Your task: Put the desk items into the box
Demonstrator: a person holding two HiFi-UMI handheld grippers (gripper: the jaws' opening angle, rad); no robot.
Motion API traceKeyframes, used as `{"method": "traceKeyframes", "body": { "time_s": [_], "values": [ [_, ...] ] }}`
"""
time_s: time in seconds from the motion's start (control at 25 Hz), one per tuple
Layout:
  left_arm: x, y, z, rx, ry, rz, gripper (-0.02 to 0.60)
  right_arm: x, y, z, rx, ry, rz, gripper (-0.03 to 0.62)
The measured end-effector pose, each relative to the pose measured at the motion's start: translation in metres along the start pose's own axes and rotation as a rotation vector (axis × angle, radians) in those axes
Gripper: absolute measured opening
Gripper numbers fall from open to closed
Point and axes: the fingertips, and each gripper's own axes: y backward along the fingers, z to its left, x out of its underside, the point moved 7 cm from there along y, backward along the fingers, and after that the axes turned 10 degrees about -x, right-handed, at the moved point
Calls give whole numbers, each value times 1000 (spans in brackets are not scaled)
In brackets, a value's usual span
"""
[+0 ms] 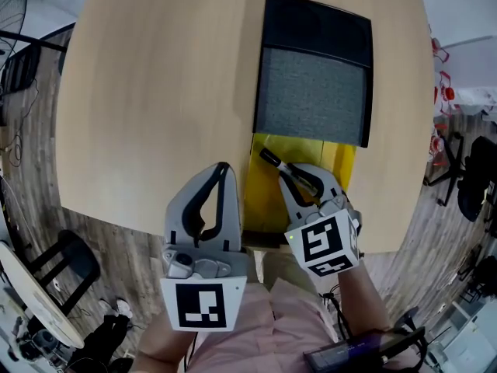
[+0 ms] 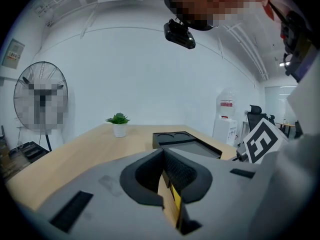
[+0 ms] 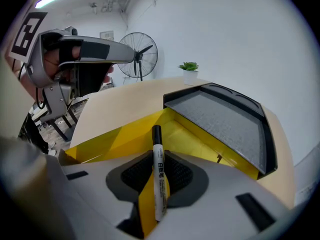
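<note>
A white marker with a black cap (image 3: pixel 159 179) is clamped in my right gripper (image 3: pixel 159 156), which is shut on it. In the head view this right gripper (image 1: pixel 295 173) hovers over the open yellow box (image 1: pixel 264 189) at the table's near edge, with the marker (image 1: pixel 272 160) pointing up-left. The box (image 3: pixel 192 134) looks to hold nothing where I can see into it. My left gripper (image 1: pixel 224 169) stands just left of the box over the wood, with its jaws together and nothing between them. The same left gripper (image 2: pixel 162 156) points across the table.
A black desk tray with a grey mat (image 1: pixel 314 92) lies just beyond the box, its near end over the box's far end. A small potted plant (image 2: pixel 119 124) stands at the far table edge. A floor fan (image 3: pixel 139 54) and office chairs (image 1: pixel 474 177) surround the wooden table (image 1: pixel 155 92).
</note>
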Motion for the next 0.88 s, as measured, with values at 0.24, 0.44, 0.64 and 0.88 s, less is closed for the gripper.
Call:
{"method": "traceKeyframes", "body": {
  "time_s": [0.24, 0.44, 0.64, 0.88],
  "values": [
    [-4, -2, 3, -9, -1, -16, 11, -5, 1, -3, -9, -15, -27, 100],
    [-21, 13, -2, -15, -8, -48, 11, -28, 33, 0, 17, -15, -128, 92],
    [-50, 40, -12, -37, -25, -127, 11, -52, 88, 4, 68, -44, -305, 64],
    [-92, 81, -36, -52, -35, -255, 11, -72, 165, 19, 191, 38, -539, 31]
  ]
}}
